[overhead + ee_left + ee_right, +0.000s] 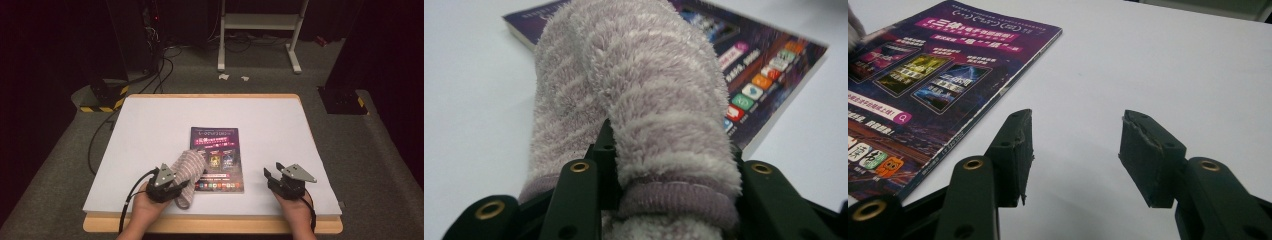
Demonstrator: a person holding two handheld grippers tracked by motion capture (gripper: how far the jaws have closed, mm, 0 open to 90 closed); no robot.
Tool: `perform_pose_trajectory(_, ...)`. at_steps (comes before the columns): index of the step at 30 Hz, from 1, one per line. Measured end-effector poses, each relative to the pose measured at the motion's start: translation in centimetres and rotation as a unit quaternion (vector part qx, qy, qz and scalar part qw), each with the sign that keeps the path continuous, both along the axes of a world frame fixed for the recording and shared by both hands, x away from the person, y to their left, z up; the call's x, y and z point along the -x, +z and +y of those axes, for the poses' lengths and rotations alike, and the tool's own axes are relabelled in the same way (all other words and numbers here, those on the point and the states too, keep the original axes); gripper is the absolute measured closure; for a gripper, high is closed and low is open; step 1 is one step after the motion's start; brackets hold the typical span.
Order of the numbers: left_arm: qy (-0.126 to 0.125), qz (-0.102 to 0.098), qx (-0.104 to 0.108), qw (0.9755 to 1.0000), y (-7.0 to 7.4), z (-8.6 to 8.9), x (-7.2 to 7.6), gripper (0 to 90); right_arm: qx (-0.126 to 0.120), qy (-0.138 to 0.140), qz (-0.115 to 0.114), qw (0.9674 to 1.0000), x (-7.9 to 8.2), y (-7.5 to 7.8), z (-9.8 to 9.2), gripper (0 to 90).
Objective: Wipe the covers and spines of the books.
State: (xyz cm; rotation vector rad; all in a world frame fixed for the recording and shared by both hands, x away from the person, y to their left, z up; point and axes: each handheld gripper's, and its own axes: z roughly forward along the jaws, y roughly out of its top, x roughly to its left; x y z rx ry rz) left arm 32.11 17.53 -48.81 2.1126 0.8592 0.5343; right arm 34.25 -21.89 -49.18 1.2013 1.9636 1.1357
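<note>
**A:** anyone able to read the cover of that purple magazine (938,80)? It's got white and pink headline lines across the top and more print beside the small picture panels.

**B:** nope, not really. Looks like East Asian characters, but it's too blurry to make out a single word. In the left gripper view there's a row of little coloured app-style icons (764,82) along the cover's bottom edge, no legible labels on those either. No numbers I can read.

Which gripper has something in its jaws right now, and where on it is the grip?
The left gripper is shut on the striped fuzzy sock at its ribbed cuff end. The right gripper is open, holding nothing.
</note>
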Motion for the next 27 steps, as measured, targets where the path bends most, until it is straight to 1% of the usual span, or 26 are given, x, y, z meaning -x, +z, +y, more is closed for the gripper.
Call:
perform_pose_trajectory(1, -0.006, -0.004, -0.011, 0.9999, -0.1, -0.6, 0.0, 60.5, -0.002, -0.002, 0.001, 1.0000, 0.2, 0.0, -0.1, 47.3)
perform_pose_trajectory(2, -0.011, -0.001, -0.012, 0.9999, -0.1, -0.9, -0.1, 61.0, -0.004, -0.003, 0.002, 1.0000, 0.4, 0.0, -0.2, 47.3)
perform_pose_trajectory(4, -0.021, 0.002, -0.021, 0.9996, -0.2, -2.1, -0.2, 61.1, -0.002, -0.002, 0.002, 1.0000, 0.6, 0.0, -0.2, 47.3)
perform_pose_trajectory(5, -0.021, 0.002, -0.021, 0.9996, -0.2, -2.1, -0.2, 61.2, 0.000, -0.003, 0.004, 1.0000, 0.7, -0.1, -0.2, 47.3)
perform_pose_trajectory(6, -0.031, 0.002, -0.025, 0.9992, -0.3, -2.8, -0.2, 61.3, 0.002, -0.002, 0.004, 1.0000, 0.8, -0.1, -0.3, 47.3)
perform_pose_trajectory(7, -0.034, 0.003, -0.027, 0.9990, -0.3, -3.4, -0.3, 61.4, 0.001, -0.004, 0.005, 1.0000, 0.9, -0.2, -0.3, 47.3)
perform_pose_trajectory(8, -0.034, 0.003, -0.027, 0.9990, -0.3, -3.4, -0.3, 61.6, 0.001, -0.004, 0.005, 1.0000, 0.9, -0.2, -0.3, 47.3)
perform_pose_trajectory(9, -0.040, 0.006, -0.022, 0.9989, -0.4, -3.9, -0.5, 61.6, 0.002, -0.004, 0.006, 1.0000, 0.9, -0.2, -0.4, 47.3)
perform_pose_trajectory(10, -0.048, 0.015, -0.015, 0.9986, -0.4, -4.7, -0.7, 61.9, 0.003, -0.003, 0.007, 1.0000, 1.1, -0.2, -0.5, 47.2)
perform_pose_trajectory(12, -0.059, 0.018, -0.012, 0.9980, -0.4, -5.8, -0.9, 62.0, 0.003, -0.004, 0.007, 1.0000, 1.1, -0.2, -0.5, 47.2)
perform_pose_trajectory(13, -0.059, 0.018, -0.012, 0.9980, -0.4, -5.8, -0.9, 62.0, 0.003, -0.004, 0.007, 1.0000, 1.1, -0.2, -0.5, 47.2)
perform_pose_trajectory(15, -0.071, 0.020, -0.008, 0.9973, -0.5, -7.2, -1.1, 62.0, 0.000, -0.007, 0.005, 1.0000, 1.2, -0.1, -0.7, 47.2)
perform_pose_trajectory(16, -0.081, 0.024, -0.003, 0.9964, -0.5, -8.3, -1.4, 62.0, -0.003, -0.009, 0.005, 0.9999, 1.1, -0.1, -1.0, 47.3)
perform_pose_trajectory(17, -0.085, 0.024, -0.001, 0.9960, -0.5, -8.9, -1.5, 61.9, -0.005, -0.010, 0.007, 0.9999, 1.1, -0.1, -1.1, 47.3)
perform_pose_trajectory(18, -0.085, 0.024, -0.001, 0.9960, -0.5, -8.9, -1.5, 61.9, -0.006, -0.010, 0.007, 0.9999, 1.1, -0.2, -1.1, 47.3)
perform_pose_trajectory(19, -0.095, 0.026, -0.001, 0.9951, -0.5, -9.9, -1.7, 61.9, -0.009, -0.011, 0.009, 0.9999, 1.0, -0.2, -1.3, 47.3)
perform_pose_trajectory(20, -0.100, 0.029, 0.000, 0.9946, -0.4, -10.6, -1.8, 61.9, -0.009, -0.011, 0.009, 0.9999, 1.0, -0.2, -1.3, 47.3)
perform_pose_trajectory(21, -0.109, 0.030, -0.003, 0.9936, -0.4, -11.8, -1.9, 61.9, -0.012, -0.012, 0.010, 0.9998, 0.9, -0.2, -1.4, 47.3)
perform_pose_trajectory(22, -0.113, 0.031, -0.004, 0.9931, -0.4, -12.4, -1.9, 61.9, -0.012, -0.013, 0.008, 0.9998, 0.9, -0.2, -1.4, 47.3)
perform_pose_trajectory(23, -0.117, 0.033, -0.003, 0.9926, -0.4, -12.9, -2.0, 61.9, -0.012, -0.014, 0.008, 0.9998, 0.9, -0.2, -1.5, 47.3)
perform_pose_trajectory(24, -0.117, 0.033, -0.003, 0.9926, -0.4, -12.9, -2.0, 61.8, -0.012, -0.014, 0.008, 0.9998, 0.9, -0.2, -1.5, 47.3)
perform_pose_trajectory(25, -0.121, 0.033, -0.002, 0.9921, -0.4, -13.4, -2.1, 61.8, -0.013, -0.014, 0.009, 0.9998, 0.8, -0.2, -1.5, 47.4)
perform_pose_trajectory(27, -0.121, 0.034, -0.001, 0.9920, -0.4, -13.8, -2.2, 61.6, -0.015, -0.015, 0.009, 0.9997, 0.7, -0.2, -1.6, 47.3)
